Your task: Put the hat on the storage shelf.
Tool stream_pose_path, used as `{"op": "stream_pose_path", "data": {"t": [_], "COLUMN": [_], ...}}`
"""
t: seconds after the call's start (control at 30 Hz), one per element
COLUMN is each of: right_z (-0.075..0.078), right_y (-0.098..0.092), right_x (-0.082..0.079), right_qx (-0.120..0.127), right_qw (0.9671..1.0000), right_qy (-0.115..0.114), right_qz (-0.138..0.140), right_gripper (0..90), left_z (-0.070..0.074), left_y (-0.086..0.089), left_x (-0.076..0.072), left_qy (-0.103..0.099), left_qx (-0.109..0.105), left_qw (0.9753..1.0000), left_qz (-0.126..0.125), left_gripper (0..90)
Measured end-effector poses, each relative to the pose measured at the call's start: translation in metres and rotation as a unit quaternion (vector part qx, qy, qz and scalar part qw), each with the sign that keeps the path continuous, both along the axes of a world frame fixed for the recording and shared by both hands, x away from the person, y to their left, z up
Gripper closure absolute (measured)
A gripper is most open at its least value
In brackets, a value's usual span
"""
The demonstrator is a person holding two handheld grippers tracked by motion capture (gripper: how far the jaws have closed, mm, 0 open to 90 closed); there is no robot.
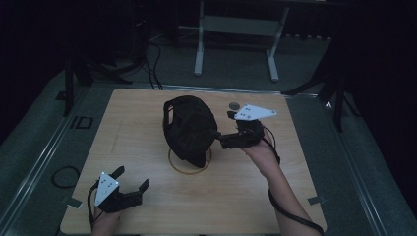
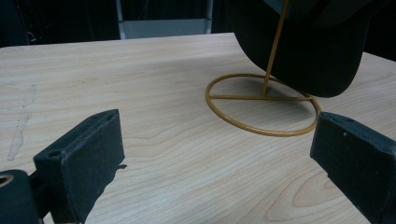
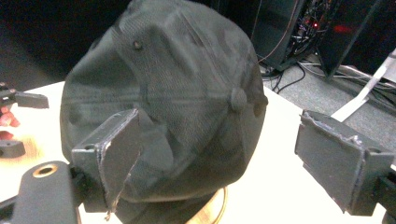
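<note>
black cap (image 1: 189,129) seated on gold wire stand (image 1: 190,165) at centre of frame, on wooden surface (image 1: 147,147). right hand-held gripper (image 1: 220,139) at cap's right side, jaws wide, not closed on the fabric. left hand-held gripper (image 1: 132,179) at lower left, jaws wide, holding nothing, well apart from stand. judged early: cap not yet gripped; grasp and lift remain.

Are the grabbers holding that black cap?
No. Both are open and empty. The right gripper is beside the black cap on its gold stand; the left gripper is well away.
</note>
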State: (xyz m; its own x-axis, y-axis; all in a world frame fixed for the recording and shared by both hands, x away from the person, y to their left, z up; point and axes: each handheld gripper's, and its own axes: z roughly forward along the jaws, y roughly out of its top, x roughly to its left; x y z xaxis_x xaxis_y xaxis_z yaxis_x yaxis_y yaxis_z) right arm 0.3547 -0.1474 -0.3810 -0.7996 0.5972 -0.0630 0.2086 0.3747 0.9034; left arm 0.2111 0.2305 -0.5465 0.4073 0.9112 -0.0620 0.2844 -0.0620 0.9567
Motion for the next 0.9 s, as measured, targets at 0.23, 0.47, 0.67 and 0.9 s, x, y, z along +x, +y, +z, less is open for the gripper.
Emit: {"op": "stream_pose_path", "data": {"t": [0.23, 0.47, 0.67, 0.9], "right_z": [-0.011, -0.022, -0.031, -0.045], "right_y": [-0.013, -0.022, -0.028, -0.031], "right_x": [0.0, 0.0, 0.001, -0.001], "right_qx": [0.002, 0.005, 0.003, 0.002], "right_qw": [0.9999, 0.9998, 0.9996, 0.9996], "right_qy": [0.011, 0.017, 0.024, 0.026], "right_qz": [-0.007, -0.008, -0.012, -0.01], "right_gripper": [14.4, 14.4, 14.4, 14.4], "left_z": [0.0, 0.0, 0.0, 0.0], "left_y": [0.0, 0.0, 0.0, 0.0], "left_x": [0.0, 0.0, 0.0, 0.0], "left_qy": [-0.001, 0.0, -0.001, 0.0], "left_qx": [0.002, 0.002, 0.003, 0.001], "left_qw": [1.0, 1.0, 1.0, 1.0], "left_qz": [0.001, 0.001, 0.001, 0.0], "left_gripper": [3.3, 3.3, 3.3, 3.3]}}
